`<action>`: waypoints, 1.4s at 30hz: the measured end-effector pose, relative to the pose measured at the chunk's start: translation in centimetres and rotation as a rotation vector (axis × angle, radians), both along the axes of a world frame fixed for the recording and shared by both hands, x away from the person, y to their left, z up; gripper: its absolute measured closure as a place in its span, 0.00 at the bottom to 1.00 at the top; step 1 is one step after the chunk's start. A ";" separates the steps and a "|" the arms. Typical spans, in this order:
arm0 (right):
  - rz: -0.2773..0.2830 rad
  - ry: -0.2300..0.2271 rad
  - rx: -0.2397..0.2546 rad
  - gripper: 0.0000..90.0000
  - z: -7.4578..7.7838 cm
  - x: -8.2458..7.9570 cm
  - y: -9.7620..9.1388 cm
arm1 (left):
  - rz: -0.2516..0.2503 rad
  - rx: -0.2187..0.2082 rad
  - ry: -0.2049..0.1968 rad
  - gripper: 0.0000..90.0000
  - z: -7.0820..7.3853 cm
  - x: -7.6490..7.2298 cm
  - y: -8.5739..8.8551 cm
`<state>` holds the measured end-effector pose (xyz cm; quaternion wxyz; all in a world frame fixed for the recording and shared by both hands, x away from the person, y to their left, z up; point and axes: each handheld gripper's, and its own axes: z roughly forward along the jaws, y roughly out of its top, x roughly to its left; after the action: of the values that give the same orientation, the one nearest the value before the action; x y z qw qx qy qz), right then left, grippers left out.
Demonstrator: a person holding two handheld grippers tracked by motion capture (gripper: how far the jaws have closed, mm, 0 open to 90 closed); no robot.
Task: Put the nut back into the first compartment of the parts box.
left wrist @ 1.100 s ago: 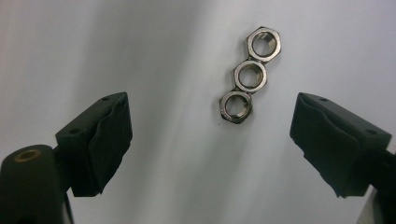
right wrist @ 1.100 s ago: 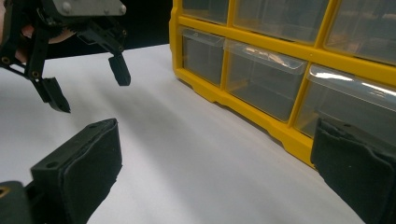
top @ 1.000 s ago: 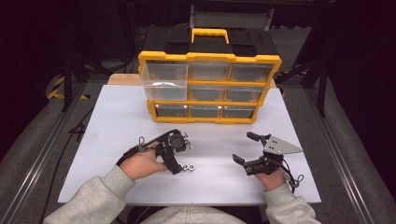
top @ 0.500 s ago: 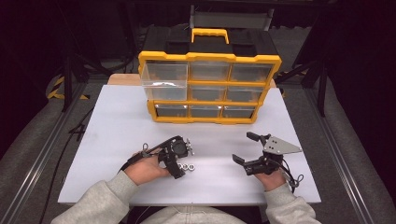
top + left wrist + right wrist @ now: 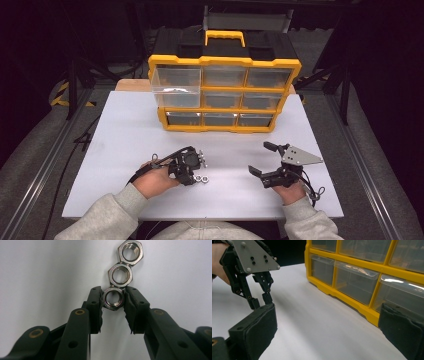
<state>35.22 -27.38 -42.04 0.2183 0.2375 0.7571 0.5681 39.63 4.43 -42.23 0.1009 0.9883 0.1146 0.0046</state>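
Three steel hex nuts lie in a touching row on the white table (image 5: pixel 125 145). In the left gripper view, my left gripper (image 5: pixel 113 290) points down at them, and its pads press both sides of the nearest nut (image 5: pixel 113 299). The middle nut (image 5: pixel 120 275) and the far nut (image 5: pixel 130 252) lie loose beyond it. From above, the left gripper (image 5: pixel 191 175) sits at the front left with the nuts (image 5: pixel 201 178) at its tip. My right gripper (image 5: pixel 260 158) rests at the front right, open and holding nothing, with its pads wide apart (image 5: pixel 329 325).
A yellow drawer organizer (image 5: pixel 225 95) with clear drawers stands at the back of the table, and its top-left drawer (image 5: pixel 176 87) is pulled out. Its lower drawers (image 5: pixel 354 282) face the right gripper. The left gripper (image 5: pixel 262 303) appears off to that view's left.
The left hand has lowered and shifted slightly toward the nuts, bringing its jaws onto the nearest one. The right gripper has stayed still.
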 end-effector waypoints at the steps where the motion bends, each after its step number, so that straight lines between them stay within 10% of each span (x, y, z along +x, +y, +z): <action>1: 0.002 0.000 0.000 0.03 0.0 0.0 0.0 | 0.001 0.004 -0.002 0.77 0.0 0.0 0.0; 13: 0.001 0.004 -0.001 0.03 0.0 0.1 0.0 | -0.012 0.008 -0.031 0.77 3.2 -0.3 0.4; 42: 0.004 0.013 -0.009 0.03 -0.1 0.1 0.2 | -0.022 -0.052 -0.108 0.77 17.3 -0.3 2.4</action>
<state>35.31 -27.23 -42.16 0.2134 0.2385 0.7616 0.5635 39.36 6.81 -24.93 0.1328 0.9848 0.0984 0.0537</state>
